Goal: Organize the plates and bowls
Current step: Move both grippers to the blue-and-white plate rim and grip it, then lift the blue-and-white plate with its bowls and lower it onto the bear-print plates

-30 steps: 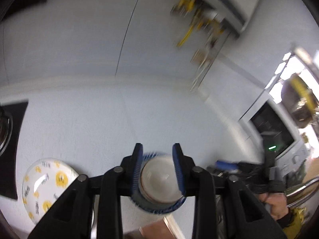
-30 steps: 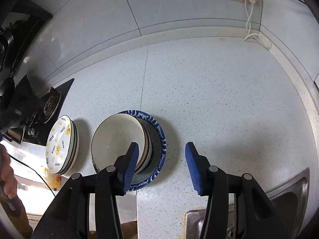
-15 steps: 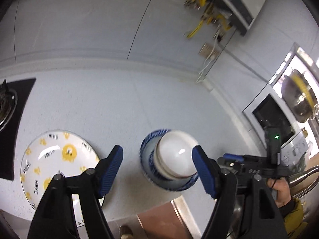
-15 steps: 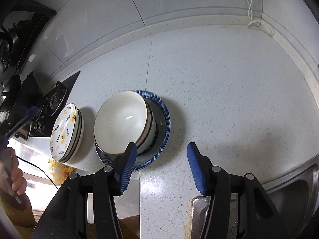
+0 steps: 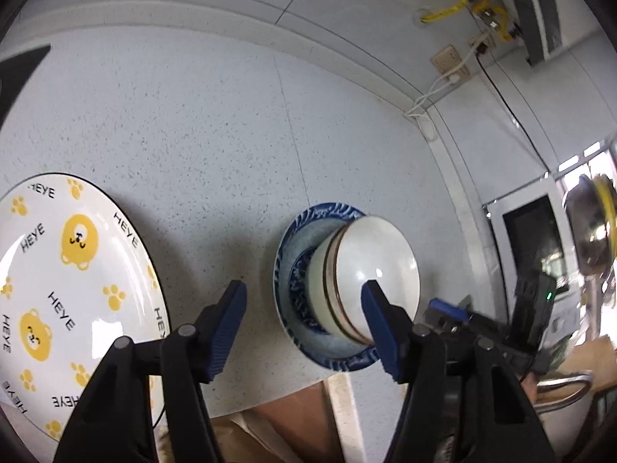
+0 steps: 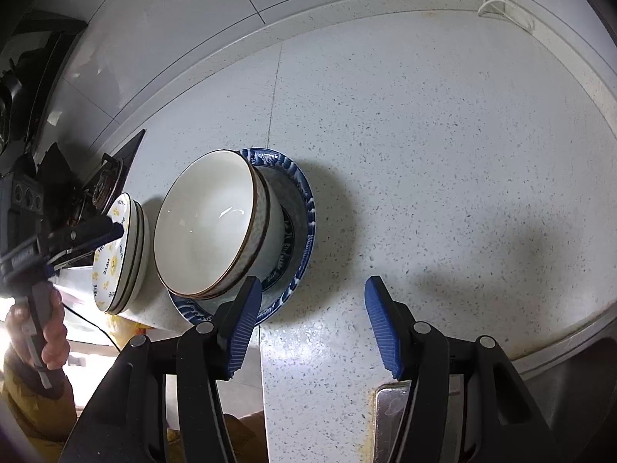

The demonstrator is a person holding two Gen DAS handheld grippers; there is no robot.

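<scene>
Bowls point(image 6: 210, 227), white inside with brown rims, sit nested in a stack on a blue-patterned plate point(image 6: 304, 208) near the front edge of the speckled countertop point(image 6: 443, 154). Just to the left of that plate, close but apart as far as the right wrist view shows, lies a stack of white plates point(image 5: 73, 270) printed with yellow bears and the word HEYE.

The left gripper point(image 5: 304, 316) hangs above the bare counter between the two stacks, its blue pads parted with nothing between them. Its jaws opened wide and have just been closing part of the way again, on nothing. In its own view the bowl stack lies at its right finger point(image 5: 380, 324) (which overlaps the bowls' near rim; whether it touches cannot be told), and the bear plates lie beyond its left finger. In the right wrist view the same tool shows at the far left, held in a hand point(image 6: 46, 332) over the bear plates.

The right gripper point(image 6: 312, 320) is likewise open and empty, its jaws having just widened slightly. It is over bare counter to the right of the blue plate, whose near rim runs behind its left finger point(image 6: 241, 320). A steel sink point(image 6: 570, 386) edges in at lower right.
</scene>
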